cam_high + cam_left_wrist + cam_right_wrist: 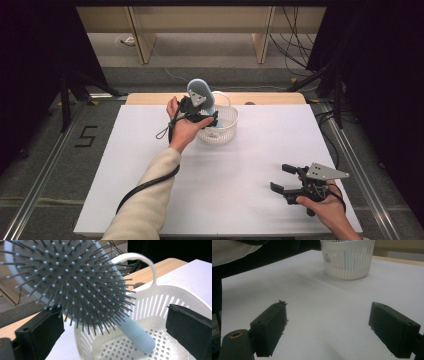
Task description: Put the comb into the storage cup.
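Observation:
A light blue hairbrush (199,90) stands in a white perforated basket (227,131) at the back middle of the white table. Its handle (136,333) rests on the basket floor and its bristled head (72,282) leans out over the rim. My left gripper (209,119) is at the basket's left rim, open, with its jaws wide on either side of the brush (115,316). The left jaw sits beside the bristle tips; the pads do not press on the brush. My right gripper (281,178) rests near the front right of the table, open with nothing between its jaws (328,322).
The basket (348,261) has a looped handle (140,258) at its far rim. A white board (150,160) covers the table, with a wooden edge (270,97) behind it. Cables, stands and metal rails lie on the floor around.

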Demonstrator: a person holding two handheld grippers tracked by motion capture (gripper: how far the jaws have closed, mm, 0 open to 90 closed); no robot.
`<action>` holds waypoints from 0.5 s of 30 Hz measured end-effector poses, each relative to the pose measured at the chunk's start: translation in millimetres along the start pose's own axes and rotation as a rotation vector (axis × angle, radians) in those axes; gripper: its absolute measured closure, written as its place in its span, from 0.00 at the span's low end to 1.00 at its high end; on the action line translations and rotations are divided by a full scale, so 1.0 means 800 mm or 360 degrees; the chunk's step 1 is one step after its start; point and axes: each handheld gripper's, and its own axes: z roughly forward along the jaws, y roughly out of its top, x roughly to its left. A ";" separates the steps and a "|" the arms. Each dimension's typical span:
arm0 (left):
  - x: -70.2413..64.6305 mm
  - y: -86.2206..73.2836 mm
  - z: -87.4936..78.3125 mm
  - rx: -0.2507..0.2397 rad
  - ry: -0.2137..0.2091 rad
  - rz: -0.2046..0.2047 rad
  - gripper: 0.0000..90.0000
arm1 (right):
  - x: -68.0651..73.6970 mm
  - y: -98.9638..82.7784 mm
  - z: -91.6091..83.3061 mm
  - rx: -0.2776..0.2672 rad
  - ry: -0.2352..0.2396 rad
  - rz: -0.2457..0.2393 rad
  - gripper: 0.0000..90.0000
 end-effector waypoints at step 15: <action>0.015 -0.012 -0.022 -0.0003 -0.0010 -0.0043 0.00 | 0.000 0.000 0.000 0.0001 -0.0004 0.0000 0.18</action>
